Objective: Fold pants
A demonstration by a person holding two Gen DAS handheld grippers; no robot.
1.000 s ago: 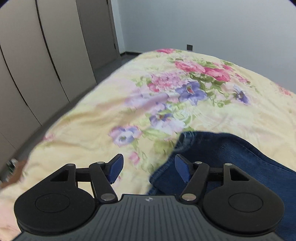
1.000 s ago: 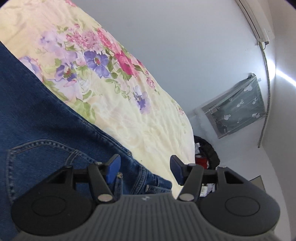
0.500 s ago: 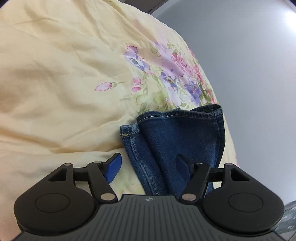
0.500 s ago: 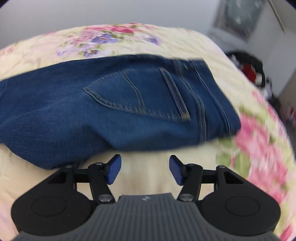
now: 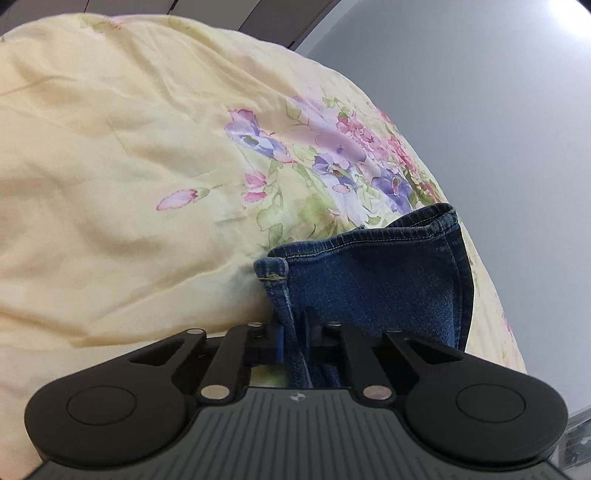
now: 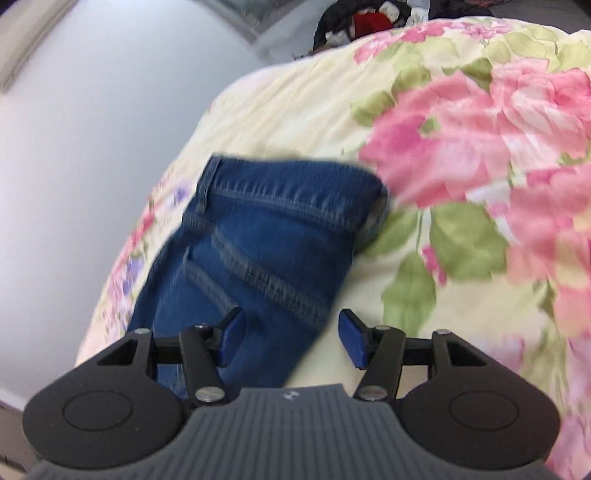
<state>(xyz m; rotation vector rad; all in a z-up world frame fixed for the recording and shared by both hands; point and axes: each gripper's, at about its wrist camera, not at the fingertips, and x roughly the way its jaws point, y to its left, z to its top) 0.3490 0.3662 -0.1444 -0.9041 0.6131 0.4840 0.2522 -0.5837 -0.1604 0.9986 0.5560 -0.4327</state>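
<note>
Blue denim pants [image 5: 373, 280] lie on a pale yellow floral bedspread [image 5: 122, 192]. In the left wrist view the leg cuffs stick out ahead, and my left gripper [image 5: 295, 336] is shut on the side seam of the pants just behind the hem. In the right wrist view the waistband end of the pants [image 6: 266, 236] lies ahead and to the left. My right gripper [image 6: 291, 332] is open, its left pad over the denim edge and its right pad over bare bedspread [image 6: 461, 155], pressing on nothing.
A grey wall [image 5: 498, 110] rises past the bed's far edge in the left wrist view. In the right wrist view a dark heap of clothes [image 6: 369, 18] sits beyond the bed at the top. Large pink flowers cover the bedspread to the right.
My left gripper dropped to the pants cuffs, rolled, and closed on the side seam. My right gripper swung and rolled round to the waistband end, staying open.
</note>
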